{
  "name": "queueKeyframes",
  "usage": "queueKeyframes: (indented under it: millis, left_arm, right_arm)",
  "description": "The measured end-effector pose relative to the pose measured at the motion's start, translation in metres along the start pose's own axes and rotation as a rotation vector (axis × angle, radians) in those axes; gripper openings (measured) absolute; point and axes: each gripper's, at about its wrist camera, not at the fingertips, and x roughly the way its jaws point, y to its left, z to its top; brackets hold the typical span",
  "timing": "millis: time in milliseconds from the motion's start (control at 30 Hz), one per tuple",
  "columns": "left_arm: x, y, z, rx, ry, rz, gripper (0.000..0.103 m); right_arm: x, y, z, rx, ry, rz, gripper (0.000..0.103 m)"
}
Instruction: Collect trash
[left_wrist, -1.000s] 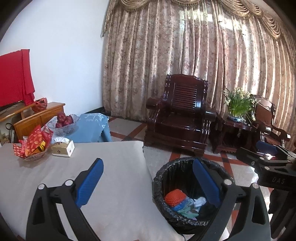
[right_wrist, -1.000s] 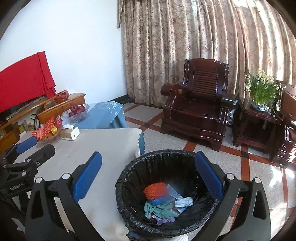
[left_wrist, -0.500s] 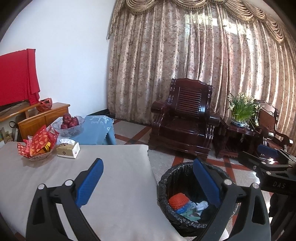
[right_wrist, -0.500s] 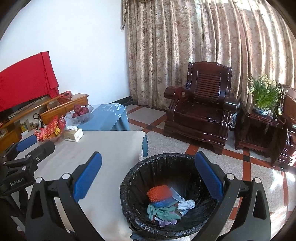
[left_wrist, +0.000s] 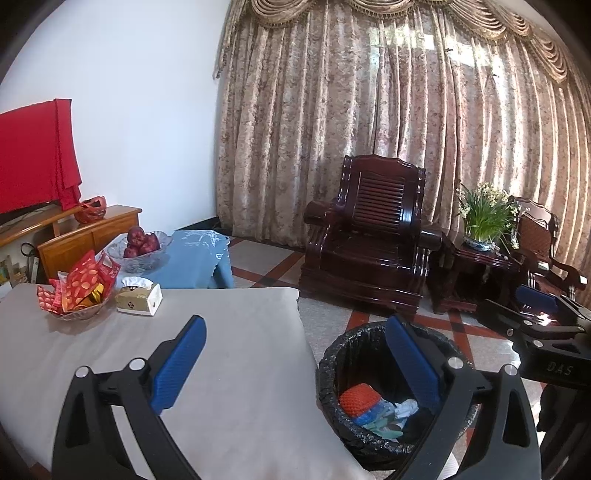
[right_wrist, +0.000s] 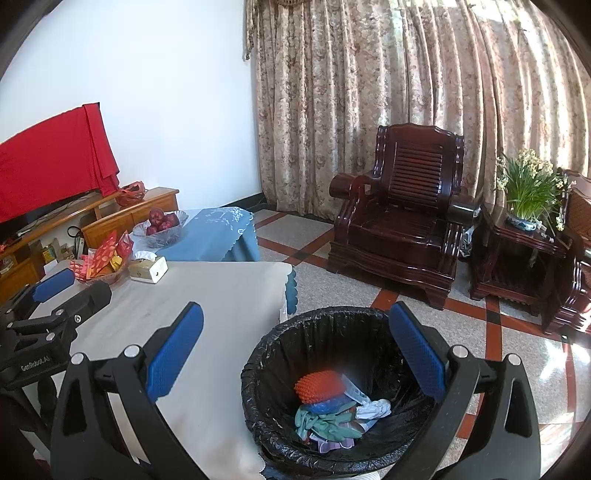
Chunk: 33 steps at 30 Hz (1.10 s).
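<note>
Home living room: carved armchair, drapes, fruit bowl, potted plant.

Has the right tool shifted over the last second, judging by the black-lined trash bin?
Yes. The right tool has backed away: the black-lined trash bin sits farther right in its view.

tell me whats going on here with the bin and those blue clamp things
A person holds a two-finger tool in each hand. The left tool and right tool are both open and empty. The black-lined trash bin beside the table already holds an orange spiky ball, green gloves and crumpled paper.
</note>
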Motion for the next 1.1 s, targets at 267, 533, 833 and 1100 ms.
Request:
queueKeyframes:
  millis: [267,533,833,1100]
  left_arm:
    - [-0.0004,0.0002,0.0014,0.003,-0.002,0.0,0.096]
    - [-0.0009,0.0006,0.0019,0.001,-0.004,0.001,0.096]
    - [-0.0012,0.0027,0.0068,-0.002,-0.003,0.006,0.096]
    - [-0.0007,0.0034,0.0072,-0.001,-0.001,0.005,0.096]
  right_arm:
    - [-0.0012,0.0019,0.0012,-0.002,-0.005,0.001,0.098]
    - [-0.0009,0.0021,0.0025,-0.003,-0.005,0.001,0.098]
    - [0.0009,0.0034,0.0063,-0.005,-0.004,0.003,0.098]
    - [0.0031,0.0045,0.0068,-0.004,0.0,0.009,0.098]
